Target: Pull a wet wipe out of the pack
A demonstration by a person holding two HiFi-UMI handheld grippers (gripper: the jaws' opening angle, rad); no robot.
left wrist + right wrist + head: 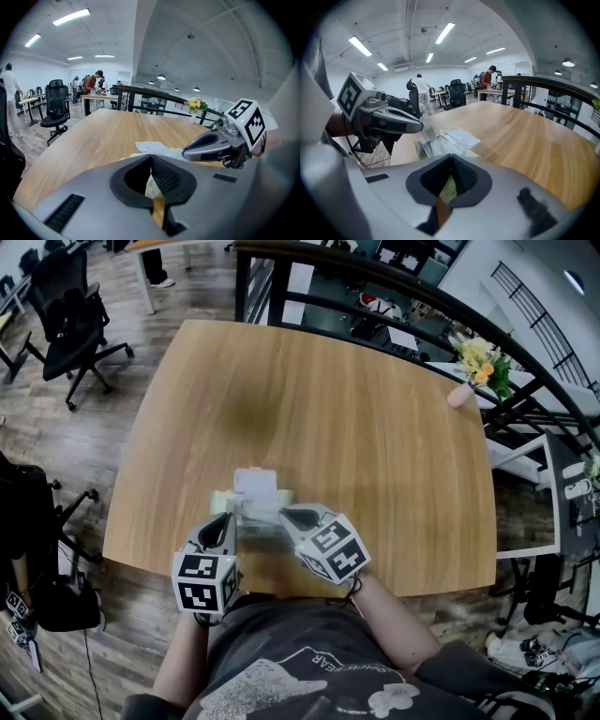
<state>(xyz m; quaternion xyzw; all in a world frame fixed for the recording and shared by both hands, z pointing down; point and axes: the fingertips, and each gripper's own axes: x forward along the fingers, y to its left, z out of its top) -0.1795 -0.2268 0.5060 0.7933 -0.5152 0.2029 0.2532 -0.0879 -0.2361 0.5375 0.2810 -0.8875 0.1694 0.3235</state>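
Wooden table [375, 427], smooth with rounded corners, has its 6 o'clock edge just before the person. Near that edge lies the soft pale green pack [218, 499], its hard white lid [255, 481] open toward 12 o'clock. The left gripper [232, 515], at the pack's 7 o'clock, pinches a thin whitish wet wipe [418, 125] rising from it. The right gripper [286, 514], at 5 o'clock, has its jaws pressed together. Beyond is bare wood, then a black railing [394, 282] at 12 o'clock and flowers [480, 360] at 2 o'clock.
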